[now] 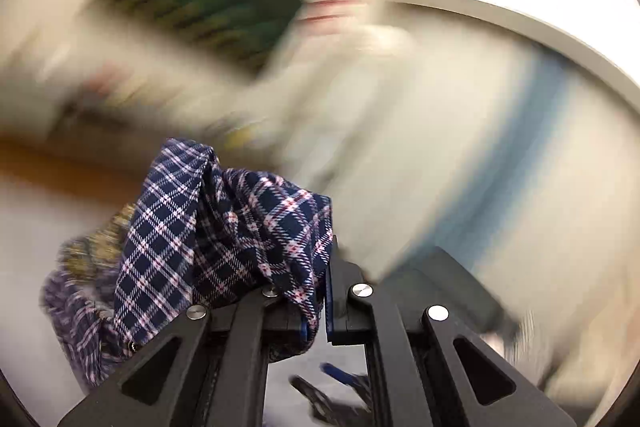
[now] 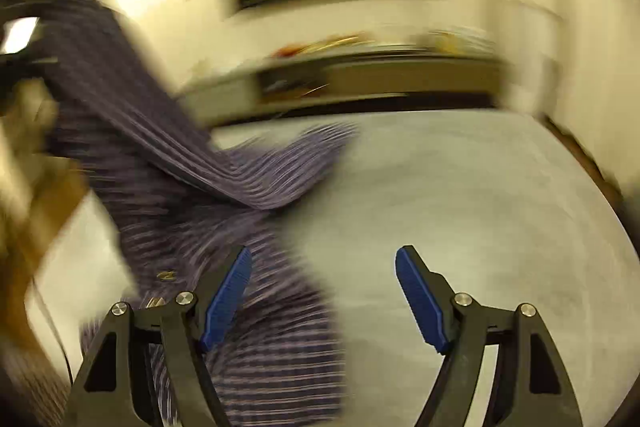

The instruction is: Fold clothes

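Left wrist view shows my left tool [image 1: 320, 311] clenched on a bunched fold of the plaid shirt [image 1: 224, 227], which drapes over its left finger. My right tool [image 2: 324, 299] hangs released, the shirt [image 2: 168, 179] trailing up and leftward of it over the desk [image 2: 480, 195]. Light, limp cloth, I judge; I'd pinch a hem or corner.

Left tool [image 1: 322, 291] clamped, right tool [image 2: 324, 259] spread wide
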### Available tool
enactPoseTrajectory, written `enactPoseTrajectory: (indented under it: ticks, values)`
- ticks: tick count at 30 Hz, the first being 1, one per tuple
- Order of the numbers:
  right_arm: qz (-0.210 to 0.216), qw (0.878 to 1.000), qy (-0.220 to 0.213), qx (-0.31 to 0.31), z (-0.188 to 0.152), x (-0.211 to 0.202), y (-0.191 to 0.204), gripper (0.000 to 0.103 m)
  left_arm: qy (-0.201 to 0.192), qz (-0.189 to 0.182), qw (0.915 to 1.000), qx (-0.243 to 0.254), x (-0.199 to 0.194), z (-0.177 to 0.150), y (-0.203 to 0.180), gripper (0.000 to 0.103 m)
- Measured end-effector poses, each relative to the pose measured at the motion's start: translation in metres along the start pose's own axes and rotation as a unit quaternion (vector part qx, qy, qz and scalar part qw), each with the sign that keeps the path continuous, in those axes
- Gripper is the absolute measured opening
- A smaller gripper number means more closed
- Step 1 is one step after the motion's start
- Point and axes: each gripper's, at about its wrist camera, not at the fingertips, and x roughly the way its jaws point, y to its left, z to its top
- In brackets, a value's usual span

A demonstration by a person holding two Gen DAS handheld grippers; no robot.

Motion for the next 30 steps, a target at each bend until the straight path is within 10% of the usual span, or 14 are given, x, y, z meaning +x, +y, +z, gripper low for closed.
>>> enactPoseTrajectory:
  ticks: [3,5,9,16,21,30]
  values:
    - [-0.037,0.992,-0.05,0.107,0.014,-0.054,-0.07,0.077,-0.049,-0.062,0.9903,0.114,-0.072,0.007,-0.075,0.003]
    - [-0.051,0.986,-0.078,0.137,0.018,-0.084,-0.098,0.077,-0.061,-0.029,0.9895,0.128,-0.113,-0.002,-0.073,0.003]
    - [-0.073,0.981,-0.128,0.13,0.023,-0.132,-0.116,0.077,-0.005,0.11,0.9939,0.003,-0.142,-0.058,0.031,0.003]
    - [-0.061,0.995,-0.073,0.02,0.015,-0.129,-0.064,0.079,0.124,0.237,0.9377,-0.222,-0.14,-0.215,0.189,0.003]
    - [0.04,0.992,-0.002,-0.118,-0.019,-0.115,0.031,0.079,0.079,0.186,0.96,-0.194,-0.167,-0.196,0.176,0.003]
    - [0.191,0.926,0.135,-0.297,-0.105,-0.063,0.172,0.081,0.033,0.111,0.9778,-0.174,-0.193,-0.19,0.178,0.004]
